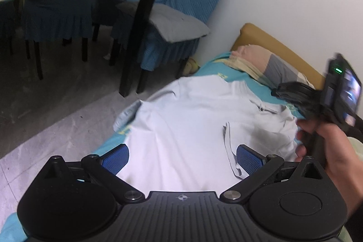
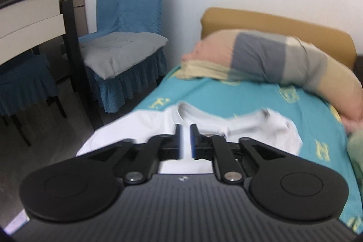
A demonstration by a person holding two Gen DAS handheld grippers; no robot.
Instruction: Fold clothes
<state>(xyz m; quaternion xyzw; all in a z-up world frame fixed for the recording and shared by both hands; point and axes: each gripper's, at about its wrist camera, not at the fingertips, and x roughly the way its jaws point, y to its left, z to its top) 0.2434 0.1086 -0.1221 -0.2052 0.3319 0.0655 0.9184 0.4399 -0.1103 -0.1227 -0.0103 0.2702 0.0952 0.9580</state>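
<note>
Your bed (image 2: 261, 103), sheeted in teal, carries the white shirt (image 1: 192, 119) spread flat toward its near left edge, one sleeve spilling over it. A patchwork pillow (image 2: 283, 56) lies at the headboard end. Your left gripper (image 1: 182, 157) hovers spread wide over the shirt; your right gripper (image 2: 186, 140) is nearly closed, holding nothing visible.

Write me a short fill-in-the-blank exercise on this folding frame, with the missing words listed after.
1. The white shirt lies on a bed sheet coloured ____.
2. The left gripper has its jaws wide ____.
3. The chair beside the bed has a ____ cover.
4. On the chair seat lies a ____ cushion.

Missing words: turquoise; open; blue; grey
</note>
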